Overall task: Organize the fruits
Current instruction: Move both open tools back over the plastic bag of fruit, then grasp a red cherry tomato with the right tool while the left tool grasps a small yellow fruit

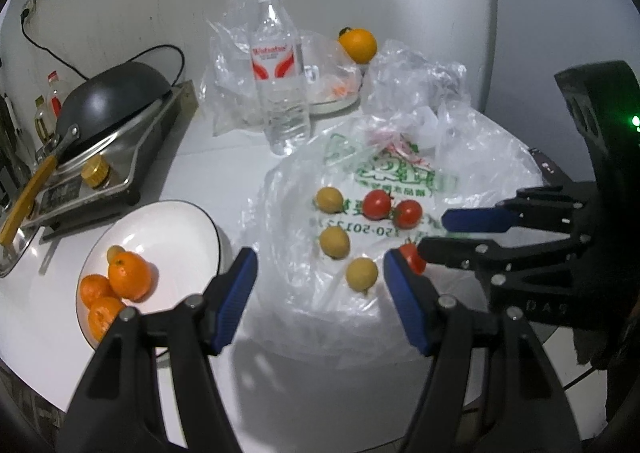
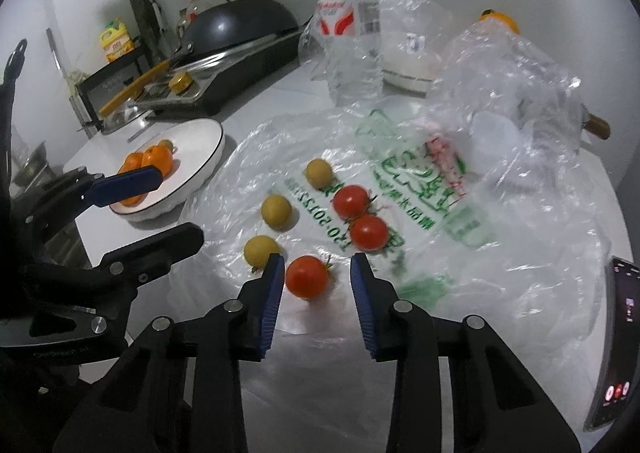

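Tomato (image 2: 307, 277) lies on the plastic bag (image 2: 440, 213) near the table's front edge, between the right gripper's (image 2: 318, 273) parted, untouching pads; small, smooth, squashable: pinch its middle gently; left gripper (image 1: 320, 273) gapes empty

Both views are rather dim and cool, with a black vignette at the corners. The fisheye lens bends the table (image 1: 280, 393) edge strongly. Light glares on the plastic bag (image 2: 500, 213) (white spots on its wrinkles). Soft shadows lie under the fruits. Fine detail is slightly blurred.
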`<state>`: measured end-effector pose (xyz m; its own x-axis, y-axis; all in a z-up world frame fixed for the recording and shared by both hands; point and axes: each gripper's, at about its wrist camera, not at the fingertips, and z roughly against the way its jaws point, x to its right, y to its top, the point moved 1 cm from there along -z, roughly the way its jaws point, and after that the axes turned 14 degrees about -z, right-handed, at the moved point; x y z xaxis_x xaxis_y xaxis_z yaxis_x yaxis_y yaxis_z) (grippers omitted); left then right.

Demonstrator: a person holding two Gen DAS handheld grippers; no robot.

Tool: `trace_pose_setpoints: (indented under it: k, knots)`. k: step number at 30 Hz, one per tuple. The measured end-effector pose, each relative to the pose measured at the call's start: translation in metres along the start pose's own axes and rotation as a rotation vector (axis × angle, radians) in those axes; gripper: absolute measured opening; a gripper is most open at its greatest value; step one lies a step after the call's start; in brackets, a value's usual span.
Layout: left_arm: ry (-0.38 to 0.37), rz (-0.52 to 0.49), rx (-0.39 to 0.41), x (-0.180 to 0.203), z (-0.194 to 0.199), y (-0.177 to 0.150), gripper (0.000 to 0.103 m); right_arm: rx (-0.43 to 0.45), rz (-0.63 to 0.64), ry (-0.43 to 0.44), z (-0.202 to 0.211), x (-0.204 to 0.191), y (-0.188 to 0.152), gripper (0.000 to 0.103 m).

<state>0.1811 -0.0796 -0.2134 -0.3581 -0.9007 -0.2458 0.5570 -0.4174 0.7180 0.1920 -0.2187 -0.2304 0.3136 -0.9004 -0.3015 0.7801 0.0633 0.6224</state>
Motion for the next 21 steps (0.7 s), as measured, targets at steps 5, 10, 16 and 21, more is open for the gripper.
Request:
trace_pose_setpoints:
  k: [5, 10, 16, 21]
  knots:
    - [0.006, 0.001, -0.019, 0.0, -0.006, -0.003, 0.067, -0.032, 0.005, 0.016, -0.012, -0.001, -0.003, 0.035]
    - [0.01, -0.005, -0.028, 0.002, -0.009, -0.003, 0.067, -0.05, 0.005, 0.019, -0.019, -0.001, -0.003, 0.035]
    - [0.01, -0.023, -0.045, 0.007, -0.016, -0.004, 0.067, -0.084, 0.0, 0.029, -0.026, 0.003, -0.004, 0.035]
    - [0.014, -0.039, -0.054, 0.012, -0.02, -0.001, 0.066, -0.098, 0.017, 0.042, -0.03, 0.003, -0.006, 0.03]
